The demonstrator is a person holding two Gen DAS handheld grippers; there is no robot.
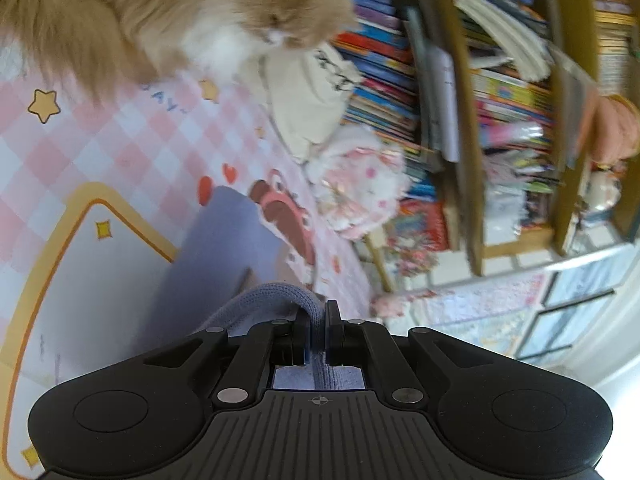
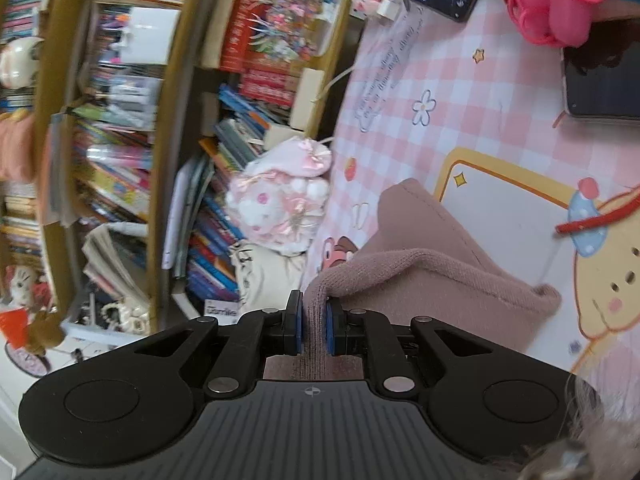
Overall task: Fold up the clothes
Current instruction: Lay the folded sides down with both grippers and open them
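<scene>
While the left claw (image 1: 318, 330) pinched a ribbed hem of the lavender garment (image 1: 224, 248) tightly between its pads, the cloth hung down onto the pink checked mat (image 1: 120, 132). A fluffy tan-and-white cat (image 1: 168, 20) stood on that mat just beyond the cloth; it could step onto the fabric or paw at it, dragging the fold askew. To the right, the right claw (image 2: 314, 324) was clamped on a ribbed edge of a dusty-pink garment (image 2: 432, 276), whose bulk lay bunched on the mat. With only narrow edges gripped, a quick pull might have slipped either hem free, or swept cloth into the plush toy (image 2: 280, 204) beside the bookshelf (image 2: 168, 128).
</scene>
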